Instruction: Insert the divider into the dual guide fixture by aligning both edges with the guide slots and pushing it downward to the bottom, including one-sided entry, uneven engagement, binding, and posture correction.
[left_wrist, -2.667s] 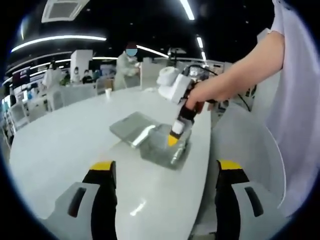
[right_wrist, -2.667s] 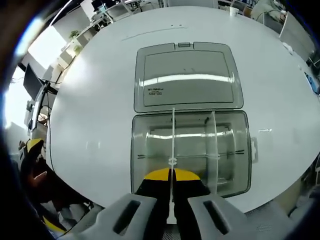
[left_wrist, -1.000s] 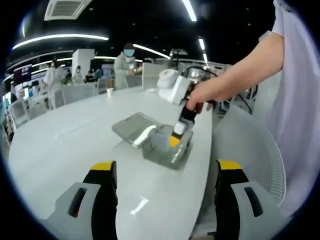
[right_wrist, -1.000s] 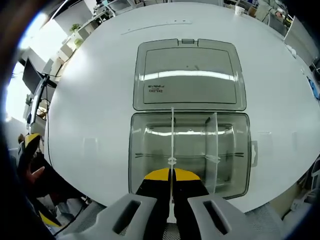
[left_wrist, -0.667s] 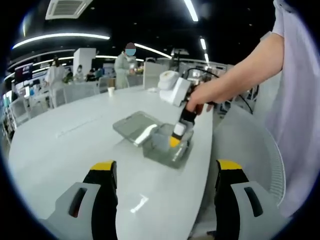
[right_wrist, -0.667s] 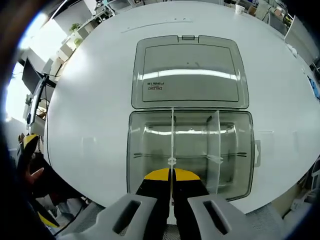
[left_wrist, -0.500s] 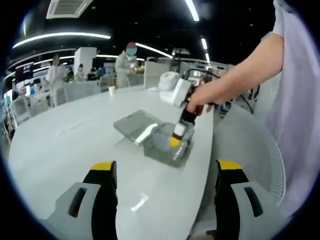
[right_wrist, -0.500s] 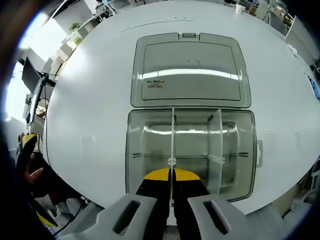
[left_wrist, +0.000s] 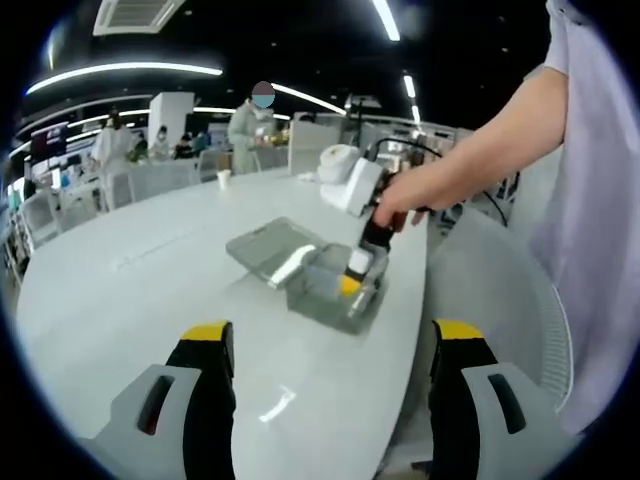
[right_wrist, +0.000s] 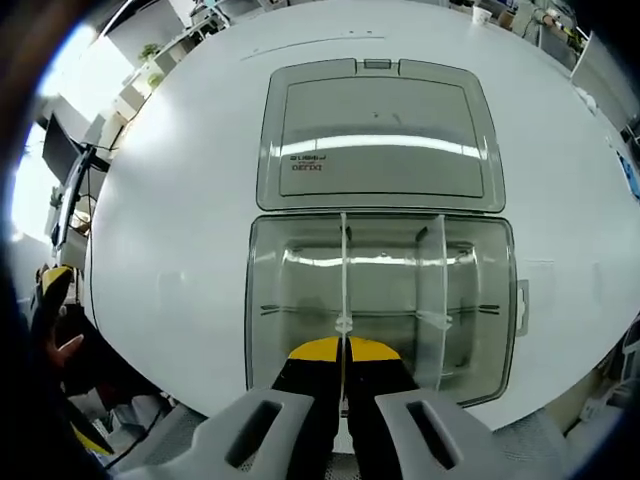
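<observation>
Divider (right_wrist: 344, 270): while it is pinched edge-on betw. the right gripper's jaws, a thin clear sheet is seen standing upright inside the box, running from the near wall to the far wall, left of centre.
Second divider (right_wrist: 437, 275): a clear sheet is already seated upright in the box, to the right of the held one and parallel to it.
Box (right_wrist: 275, 300): a clear grey plastic bin w/ guide slots on its walls is set on the table, near the table's edge; whether the held sheet has reached the bottom cannot be told.
Lid (right_wrist: 380, 130): laid open flat on the far side of the box, joined along the box's far rim; a small printed label is seen at its near left.
Right gripper (right_wrist: 344, 375): jaws closed on the divider's near edge, yellow tips touching it; in the left gripper view it (left_wrist: 352, 275) is seen pointing down into the box (left_wrist: 335, 290), held by a hand (left_wrist: 400, 205).
Left gripper (left_wrist: 332, 345): jaws spread wide, nothing betw. them, held well apart from the box.
Table (left_wrist: 130, 300): white, round-edged.
Surroundings: chairs, a cup (left_wrist: 223, 177) at the table's far side and standing people are seen beyond.
Obstruction: the near part of the divider is covered by the right gripper's tips.
</observation>
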